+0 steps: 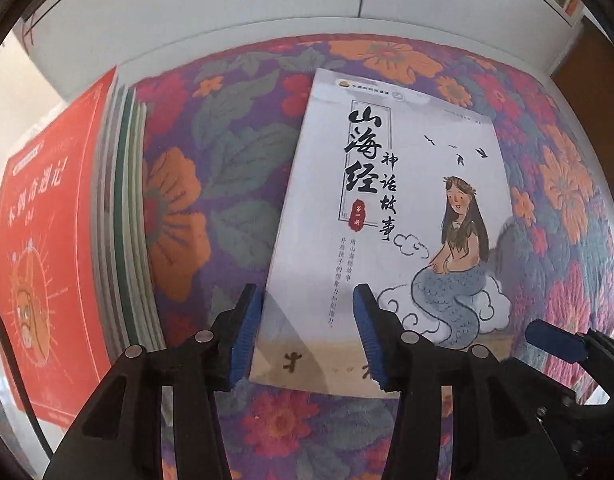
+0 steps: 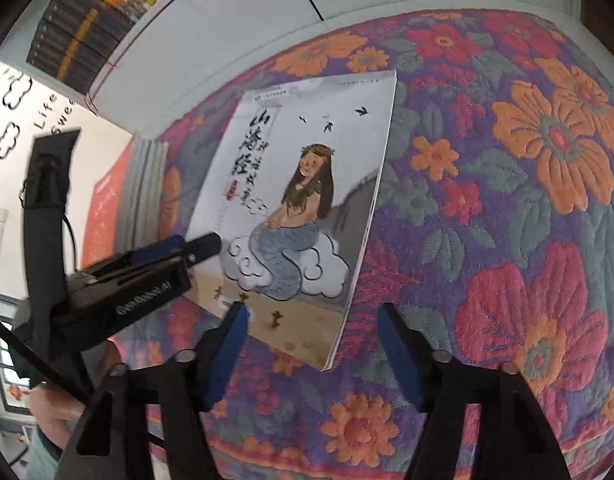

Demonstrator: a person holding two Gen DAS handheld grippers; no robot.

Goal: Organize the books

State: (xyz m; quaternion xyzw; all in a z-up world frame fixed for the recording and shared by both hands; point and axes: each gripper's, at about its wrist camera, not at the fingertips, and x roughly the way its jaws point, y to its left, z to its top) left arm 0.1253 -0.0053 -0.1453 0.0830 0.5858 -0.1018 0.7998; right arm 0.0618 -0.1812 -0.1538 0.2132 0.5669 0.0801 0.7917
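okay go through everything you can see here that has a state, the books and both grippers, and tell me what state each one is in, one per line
mermaid book: closed, lying flat, cover up, on the floral cloth.
red book: closed, topmost of a stack left of the mermaid book.
left gripper: open, fingers over the mermaid book's near left corner, holding nothing.
right gripper: open, empty, at the book's near edge.
shelf books: stacked in the background.

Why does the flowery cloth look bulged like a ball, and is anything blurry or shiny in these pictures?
Left wrist view: the fisheye lens bows the floral cloth and darkens the corners; the mermaid book is sharp, with pale glare near its top; the red book smears at the edge. Right wrist view: same bulging; the left gripper looks soft, the shelf books dim.
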